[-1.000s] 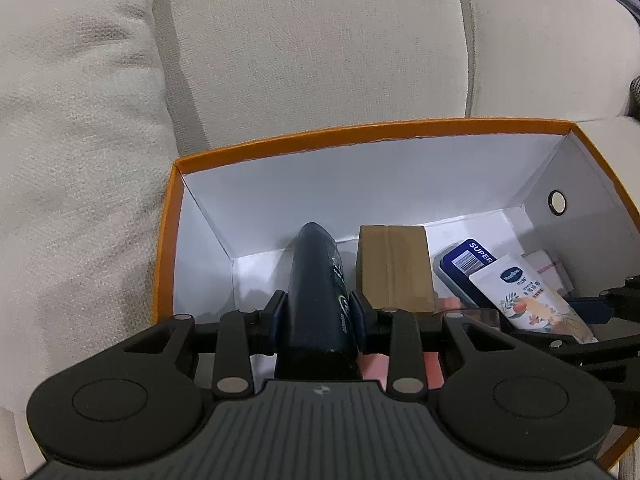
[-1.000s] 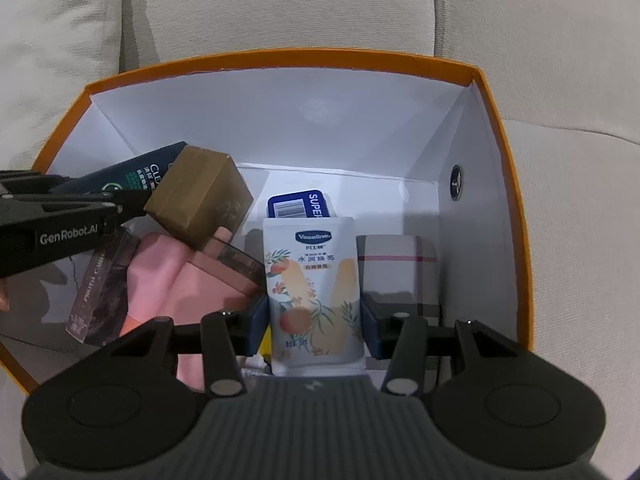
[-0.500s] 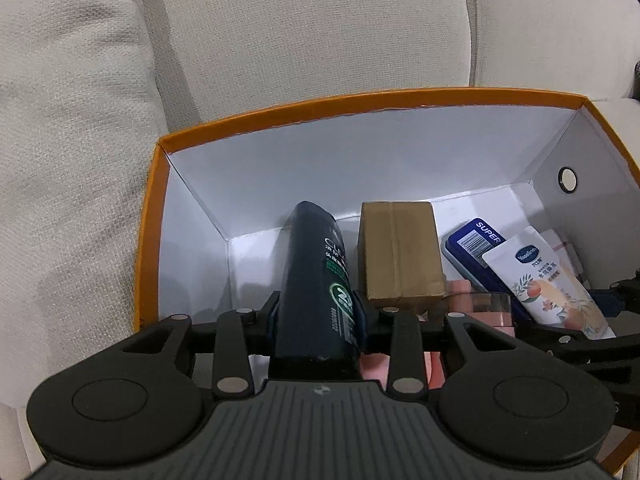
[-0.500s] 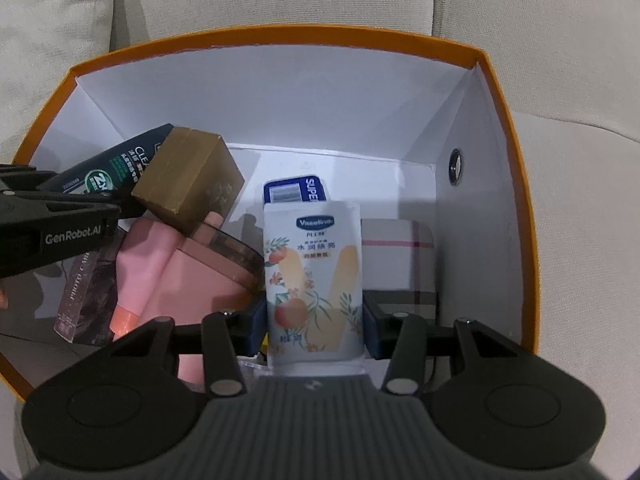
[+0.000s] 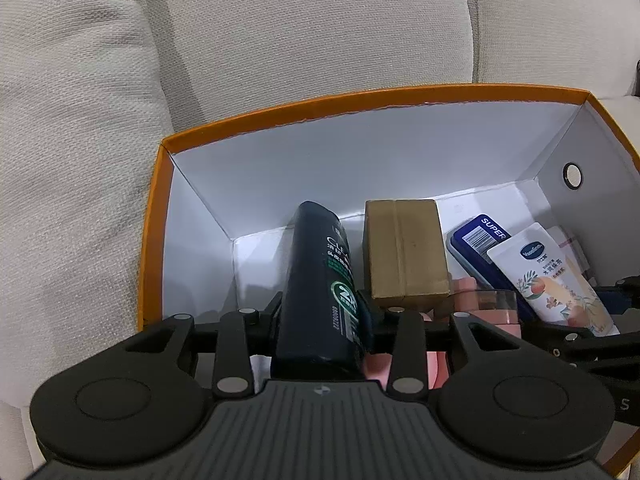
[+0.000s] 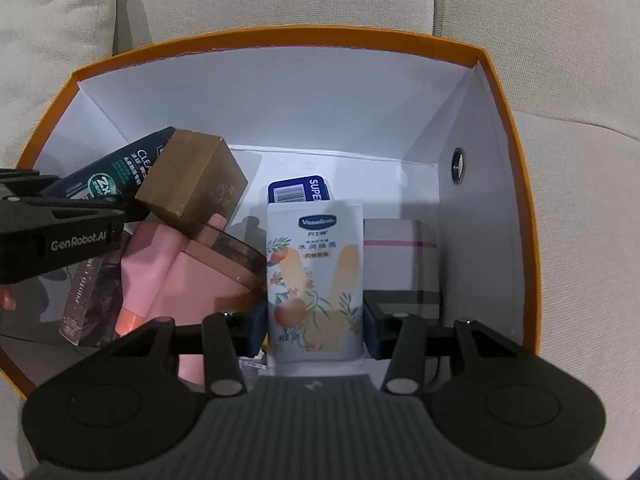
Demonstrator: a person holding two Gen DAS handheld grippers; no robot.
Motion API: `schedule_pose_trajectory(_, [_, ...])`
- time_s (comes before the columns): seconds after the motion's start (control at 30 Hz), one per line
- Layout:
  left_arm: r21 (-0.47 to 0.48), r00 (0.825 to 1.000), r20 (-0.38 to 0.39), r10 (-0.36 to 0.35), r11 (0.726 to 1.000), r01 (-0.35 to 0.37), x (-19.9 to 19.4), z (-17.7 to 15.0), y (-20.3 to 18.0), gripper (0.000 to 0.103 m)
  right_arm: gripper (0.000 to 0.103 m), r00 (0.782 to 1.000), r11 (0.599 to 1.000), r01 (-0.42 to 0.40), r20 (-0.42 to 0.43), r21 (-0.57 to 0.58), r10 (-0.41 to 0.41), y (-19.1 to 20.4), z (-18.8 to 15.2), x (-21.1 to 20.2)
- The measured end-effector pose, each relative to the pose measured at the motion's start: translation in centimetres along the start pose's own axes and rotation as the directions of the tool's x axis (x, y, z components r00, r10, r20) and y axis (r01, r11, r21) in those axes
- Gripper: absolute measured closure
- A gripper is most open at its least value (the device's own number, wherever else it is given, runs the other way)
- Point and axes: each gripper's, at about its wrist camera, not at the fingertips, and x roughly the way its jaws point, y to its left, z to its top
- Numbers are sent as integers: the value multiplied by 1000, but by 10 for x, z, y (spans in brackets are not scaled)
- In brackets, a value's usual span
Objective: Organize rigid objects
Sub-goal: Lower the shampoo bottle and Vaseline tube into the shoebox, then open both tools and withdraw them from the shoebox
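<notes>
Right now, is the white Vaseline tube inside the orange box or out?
Inside: the Vaseline tube, between the right tool's pads, sits below the orange box's rim.

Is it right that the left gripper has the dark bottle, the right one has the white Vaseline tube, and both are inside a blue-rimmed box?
Nearly. The box has an orange rim, not blue; both wrist views show it. The rest holds: the dark bottle sits between the left gripper's fingers, whose jaws have just been opening, and the right gripper clamps the Vaseline tube.

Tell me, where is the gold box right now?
Inside the orange box, left of centre in the right wrist view: the gold box sits between dark bottle and blue pack.
</notes>
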Motion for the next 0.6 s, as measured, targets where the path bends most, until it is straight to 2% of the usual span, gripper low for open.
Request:
schedule_pose_trajectory(0.33, [10, 1000, -2, 1, 1000, -1, -1, -1, -2, 58, 46, 1000, 1000, -2, 15, -9, 2, 1, -1, -2])
schedule_pose_trajectory(0.6, [11, 1000, 24, 12, 1000, -12, -7, -4, -3, 56, 41, 999, 999, 16, 38, -43, -14, 7, -5, -7])
